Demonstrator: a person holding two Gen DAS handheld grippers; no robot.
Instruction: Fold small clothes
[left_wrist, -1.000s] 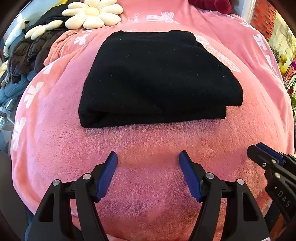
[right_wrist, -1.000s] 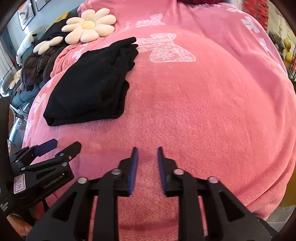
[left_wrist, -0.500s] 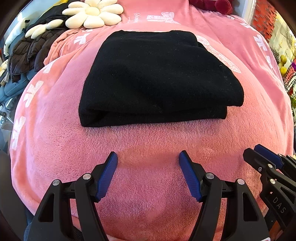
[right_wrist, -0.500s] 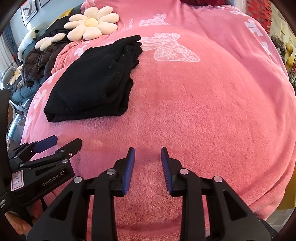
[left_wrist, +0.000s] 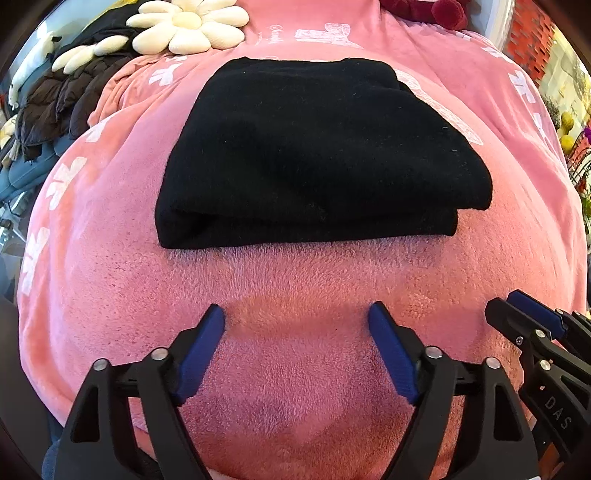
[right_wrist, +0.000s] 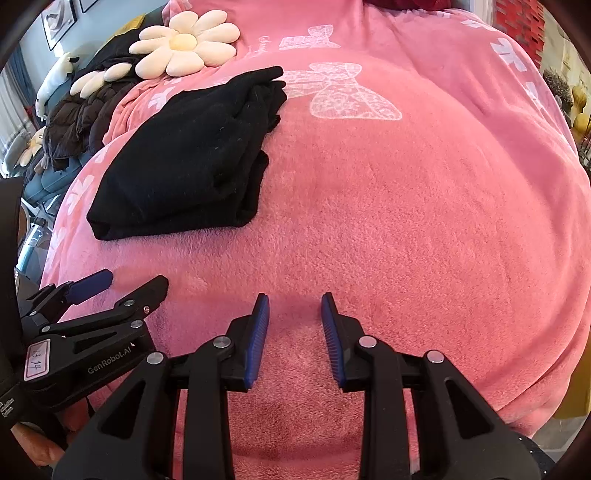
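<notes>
My left gripper (left_wrist: 297, 317) gapes wide and my right gripper (right_wrist: 294, 308) stands narrowly parted, both empty, near the folded black garment (left_wrist: 321, 155) on the pink blanket (right_wrist: 406, 221).

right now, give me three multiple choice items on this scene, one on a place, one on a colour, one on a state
1. Where does the folded garment lie?
A. on the pink blanket
B. in the left claw
C. on the floor

2. What colour is the folded garment?
A. white
B. black
C. red

3. How does the left claw stand?
A. shut on the garment
B. shut on the blanket
C. open, holding nothing

Answers:
1 A: it rests flat on the pink blanket, ahead of both claws.
2 B: it is black all over in both views.
3 C: its jaws are spread wide with only blanket between them; the right claw is also open.
</notes>
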